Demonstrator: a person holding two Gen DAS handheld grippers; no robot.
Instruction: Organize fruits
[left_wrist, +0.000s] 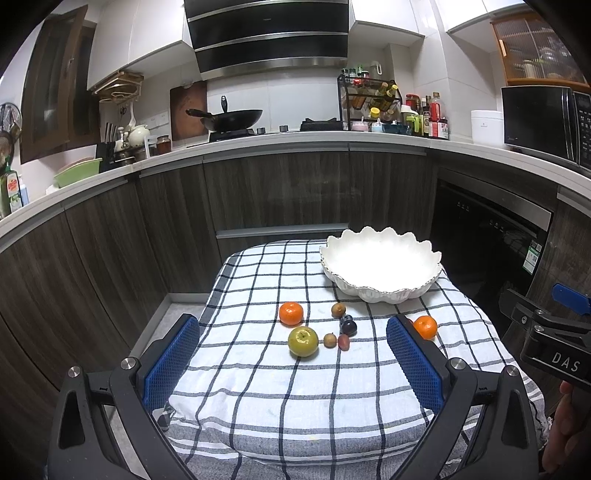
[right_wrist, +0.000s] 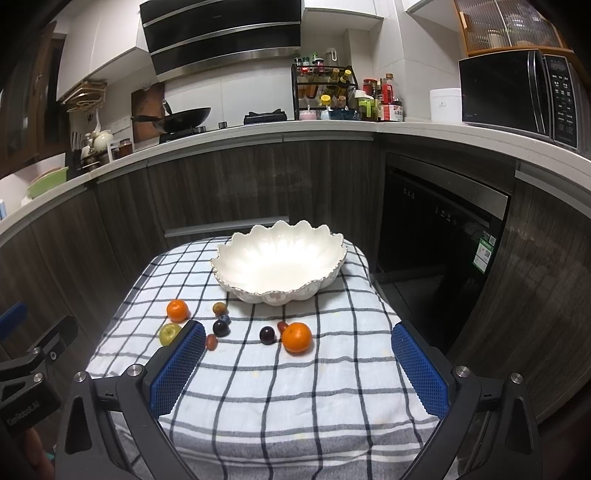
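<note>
A white scalloped bowl (left_wrist: 369, 291) (right_wrist: 273, 295) stands empty at the far right of a checked cloth. In front of it lie two oranges (left_wrist: 291, 313) (left_wrist: 424, 326), a green apple (left_wrist: 303, 340), a dark plum (left_wrist: 348, 326) and several small brown and reddish fruits (left_wrist: 338, 309). The right wrist view shows an orange (right_wrist: 296, 337) with a second dark plum (right_wrist: 267, 335) just left of it, and the apple (right_wrist: 170, 333) at the left. My left gripper (left_wrist: 293, 322) hovers open, short of the apple. My right gripper (right_wrist: 298, 328) is open too, short of the orange. Neither holds anything.
The cloth (left_wrist: 280, 398) covers a small table with drop-offs on every side. Dark wood cabinets and a counter with a wok (left_wrist: 229, 118), a spice rack (left_wrist: 369, 103) and a microwave (left_wrist: 546, 122) stand behind. A dishwasher front (right_wrist: 436, 240) is at the right.
</note>
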